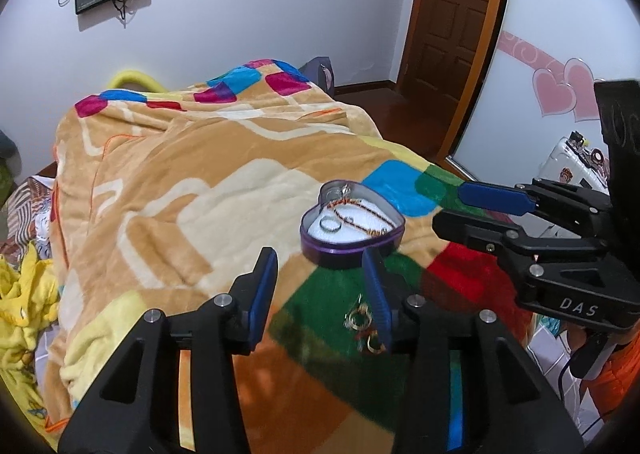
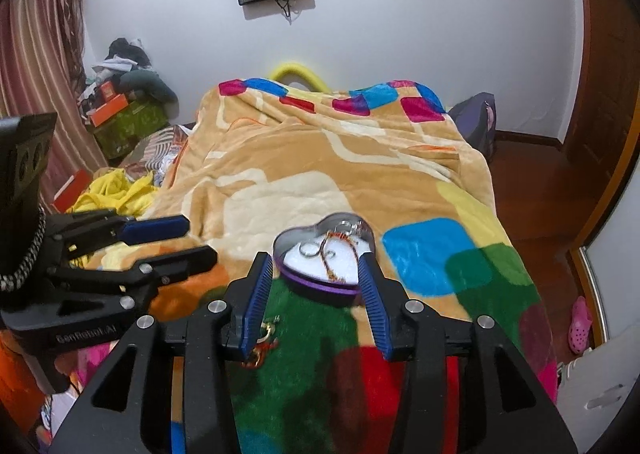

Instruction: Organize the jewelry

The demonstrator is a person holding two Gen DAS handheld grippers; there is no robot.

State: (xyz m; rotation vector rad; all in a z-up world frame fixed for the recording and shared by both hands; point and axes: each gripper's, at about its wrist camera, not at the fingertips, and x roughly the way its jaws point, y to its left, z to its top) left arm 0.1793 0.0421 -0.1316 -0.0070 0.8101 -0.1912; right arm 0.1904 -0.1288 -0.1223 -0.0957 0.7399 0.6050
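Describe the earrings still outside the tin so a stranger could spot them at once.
Start at the bed's patchwork blanket and find the purple heart-shaped tin near its close edge. On the green patch just in front of the tin lie the gold hoop earrings. Unlike the ring and beaded chain, they rest loose on the blanket, not inside the tin.

The earrings (image 1: 362, 328) on the blanket (image 1: 168, 190) are blurred, and at three o'clock the blue finger (image 1: 376, 302) covers them partly. In the right wrist view the earrings (image 2: 266, 342) are half hidden behind a finger (image 2: 256, 306). The heart-shaped tin (image 2: 320, 288) is cut at three o'clock by another finger. The small items inside the heart-shaped tin (image 1: 340, 250) are too small to tell apart fully.
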